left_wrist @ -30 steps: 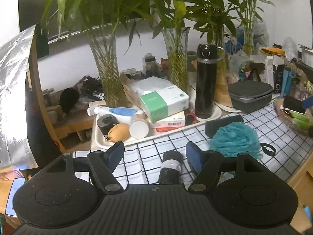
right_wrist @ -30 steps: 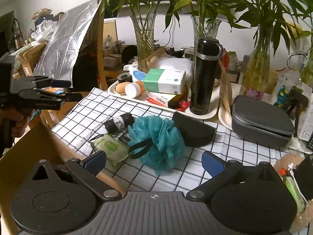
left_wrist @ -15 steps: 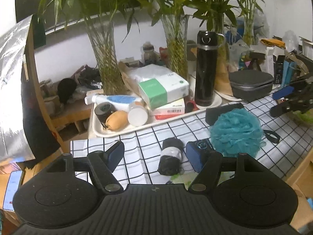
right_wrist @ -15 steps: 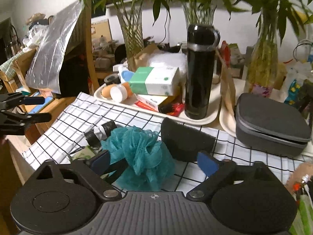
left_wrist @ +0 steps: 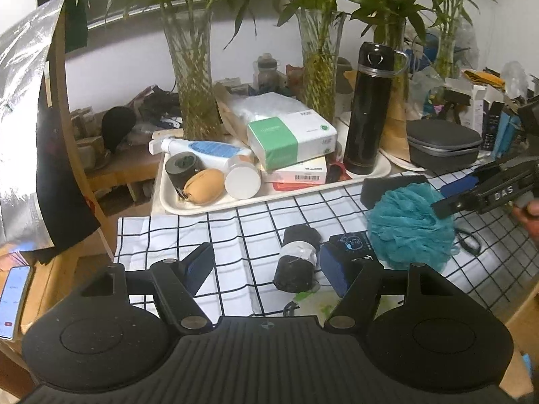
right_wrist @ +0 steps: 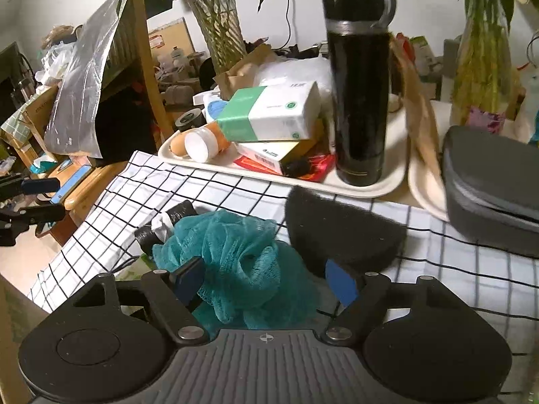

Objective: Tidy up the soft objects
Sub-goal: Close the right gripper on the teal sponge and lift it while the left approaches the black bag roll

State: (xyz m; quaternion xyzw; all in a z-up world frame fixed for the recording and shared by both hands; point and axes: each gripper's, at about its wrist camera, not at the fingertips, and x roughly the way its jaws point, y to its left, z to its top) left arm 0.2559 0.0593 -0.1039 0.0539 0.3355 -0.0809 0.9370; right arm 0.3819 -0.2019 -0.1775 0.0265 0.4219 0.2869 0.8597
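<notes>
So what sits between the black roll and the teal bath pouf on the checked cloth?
A small dark packet with a light blue printed figure lies between the black roll and the teal bath pouf, seen in the left wrist view.

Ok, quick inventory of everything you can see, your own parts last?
bath pouf: 1, teal, on checked cloth, between right jaws
dark roll: 1, black with white band, on cloth left of pouf
sponge: 1, black, behind pouf
checked cloth: 1, white with black lines
tray: 1, cream, behind cloth
flask: 1, black, upright on tray
tissue box: 1, green and white, on tray
case: 1, grey, far right
left hand-held gripper: open, empty
right hand-held gripper: jaws just closing around pouf
</notes>
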